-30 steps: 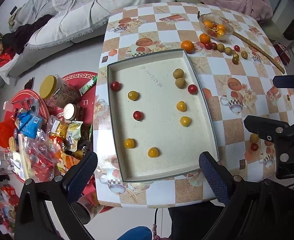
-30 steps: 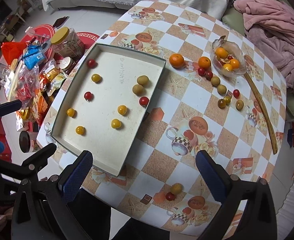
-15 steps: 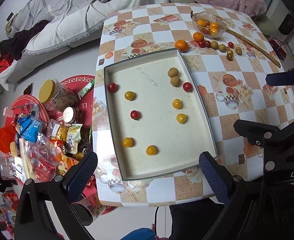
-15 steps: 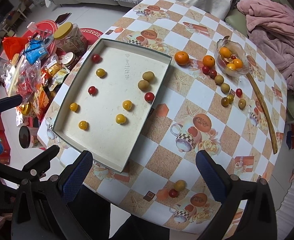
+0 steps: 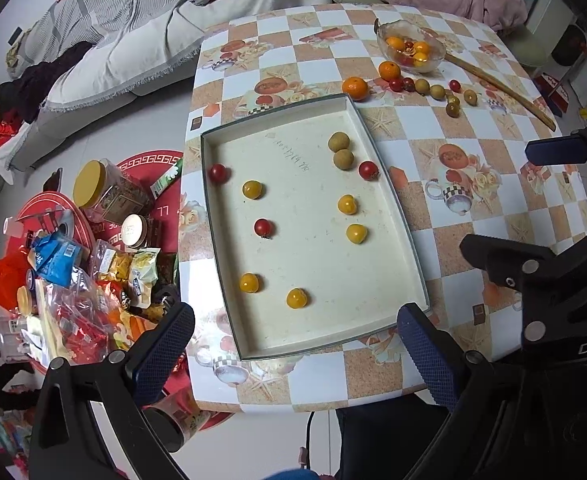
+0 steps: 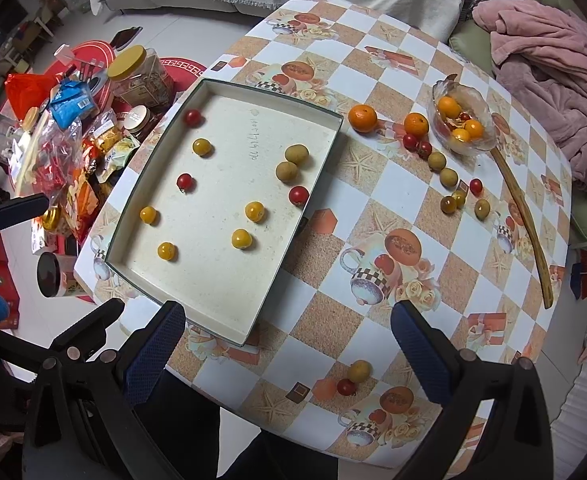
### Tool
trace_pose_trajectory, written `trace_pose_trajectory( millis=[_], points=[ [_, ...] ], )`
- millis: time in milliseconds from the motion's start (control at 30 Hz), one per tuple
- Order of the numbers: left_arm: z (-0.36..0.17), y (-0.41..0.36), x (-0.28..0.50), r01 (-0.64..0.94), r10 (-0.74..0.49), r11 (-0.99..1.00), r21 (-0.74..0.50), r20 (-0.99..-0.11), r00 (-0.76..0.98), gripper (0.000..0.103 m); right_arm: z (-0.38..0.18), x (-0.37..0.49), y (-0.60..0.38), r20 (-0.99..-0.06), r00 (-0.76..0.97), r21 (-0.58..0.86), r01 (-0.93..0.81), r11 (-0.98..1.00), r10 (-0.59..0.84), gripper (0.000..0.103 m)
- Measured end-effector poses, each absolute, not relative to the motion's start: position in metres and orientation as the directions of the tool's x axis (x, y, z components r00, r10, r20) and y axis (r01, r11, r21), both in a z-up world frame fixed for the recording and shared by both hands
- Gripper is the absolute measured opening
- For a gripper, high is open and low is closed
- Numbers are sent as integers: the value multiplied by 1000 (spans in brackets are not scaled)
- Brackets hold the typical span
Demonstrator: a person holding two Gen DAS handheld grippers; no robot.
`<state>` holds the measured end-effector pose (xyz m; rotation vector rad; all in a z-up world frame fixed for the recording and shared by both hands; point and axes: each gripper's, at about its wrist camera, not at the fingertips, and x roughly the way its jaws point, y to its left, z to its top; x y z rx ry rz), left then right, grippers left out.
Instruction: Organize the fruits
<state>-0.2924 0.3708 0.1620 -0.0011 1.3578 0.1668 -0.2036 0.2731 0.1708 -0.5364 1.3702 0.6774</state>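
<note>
Right wrist: both claws (image 6: pixel 287 344) gape above tray edge (image 6: pixel 253 328)

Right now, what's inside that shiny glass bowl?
The glass bowl holds small oranges and at least one little red tomato. Whatever lies underneath the oranges is covered.

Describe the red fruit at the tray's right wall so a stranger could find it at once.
Start at the large shallow tray on the checkered table. Along its right wall, two tan-brown round fruits lie together; just nearer the camera sits the red cherry tomato. Of the tray's three red fruits, it alone lies on that side.
</note>
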Motion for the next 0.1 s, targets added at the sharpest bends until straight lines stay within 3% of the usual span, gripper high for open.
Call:
trace_pose_trajectory(
  millis=[100],
  points=[
    [165,370,-292,-115,114,989,90,-968,225,102,172,-202,272,-991,65,39,-712,701,121,103]
  ],
)
